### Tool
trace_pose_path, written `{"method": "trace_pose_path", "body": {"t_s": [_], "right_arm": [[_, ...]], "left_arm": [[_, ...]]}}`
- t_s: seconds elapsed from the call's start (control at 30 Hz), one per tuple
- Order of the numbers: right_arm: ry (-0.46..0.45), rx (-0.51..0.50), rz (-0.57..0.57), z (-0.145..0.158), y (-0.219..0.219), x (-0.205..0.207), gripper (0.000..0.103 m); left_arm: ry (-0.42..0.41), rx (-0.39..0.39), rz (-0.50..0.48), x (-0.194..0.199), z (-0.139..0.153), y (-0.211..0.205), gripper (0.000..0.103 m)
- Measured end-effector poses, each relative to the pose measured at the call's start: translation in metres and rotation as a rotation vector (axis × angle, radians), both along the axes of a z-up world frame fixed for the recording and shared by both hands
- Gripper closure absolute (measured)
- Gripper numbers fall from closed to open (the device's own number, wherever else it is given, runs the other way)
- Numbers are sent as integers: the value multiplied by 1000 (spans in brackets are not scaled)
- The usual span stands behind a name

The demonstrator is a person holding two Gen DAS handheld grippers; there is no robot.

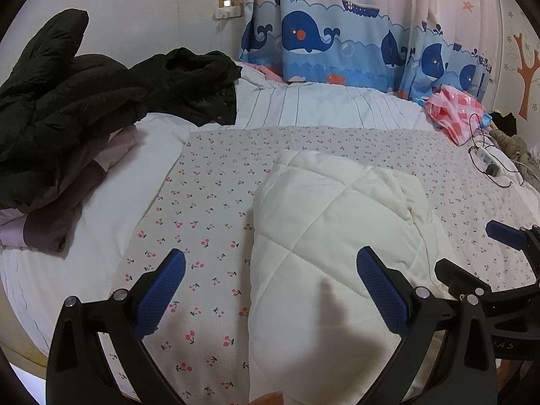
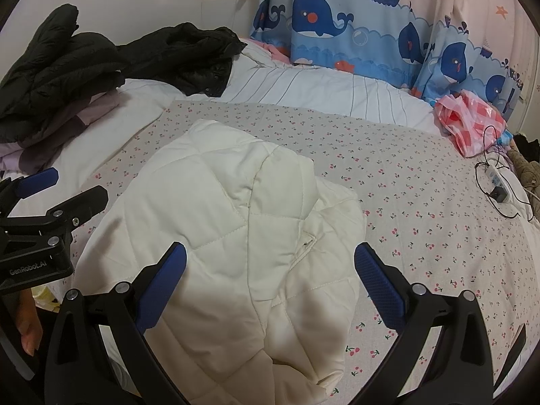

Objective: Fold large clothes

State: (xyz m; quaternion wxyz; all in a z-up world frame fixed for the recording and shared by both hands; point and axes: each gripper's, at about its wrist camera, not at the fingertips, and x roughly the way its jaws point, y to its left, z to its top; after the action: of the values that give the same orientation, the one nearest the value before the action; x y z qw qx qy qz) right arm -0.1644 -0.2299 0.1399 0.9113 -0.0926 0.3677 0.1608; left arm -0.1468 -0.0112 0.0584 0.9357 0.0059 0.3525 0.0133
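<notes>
White quilted jacket (image 2: 233, 236) sits bunched on the cherry-print sheet (image 1: 209, 182) of the bed (image 1: 320, 104), near edge closest to me, roughly mid-bed. I read it as partly folded, not flat: a thick rounded lump with stitched diamond panels and a seam ridge on top.

Key relation: its long axis runs away from me, from the near edge toward the whale curtain (image 1: 314, 37). From the left tool (image 1: 270, 290) the jacket (image 1: 320, 236) lies ahead and offset right; its left border falls between the 2 pads and its bulk passes under the right pad. From the right tool (image 2: 270, 287) it lies dead ahead and left, filling the gap between the pads, with its right border just inside the right pad. So both tools straddle the same near end, left tool on the left border, right tool on the right.

Tool state: both are spread wide with nothing pinched. I can't tell from these views whether either is touching the fabric or just above it.

Judgement: right tool is the better centred on the bulk; left tool has cleaner access to a free edge over bare sheet. Next fold probably goes along the long axis, near end up toward the far end.

Clutter: black coats (image 1: 84, 94) piled far left, pink bag (image 2: 472, 121) and power strip (image 2: 496, 182) far right, all well apart from the jacket.
</notes>
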Motion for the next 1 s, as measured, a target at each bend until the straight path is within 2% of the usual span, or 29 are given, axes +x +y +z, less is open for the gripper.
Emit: {"method": "trace_pose_path", "body": {"t_s": [1.0], "right_arm": [[-1, -1, 3, -2, 3, 1, 7]], "left_arm": [[19, -17, -7, 0, -3, -4, 6]]}}
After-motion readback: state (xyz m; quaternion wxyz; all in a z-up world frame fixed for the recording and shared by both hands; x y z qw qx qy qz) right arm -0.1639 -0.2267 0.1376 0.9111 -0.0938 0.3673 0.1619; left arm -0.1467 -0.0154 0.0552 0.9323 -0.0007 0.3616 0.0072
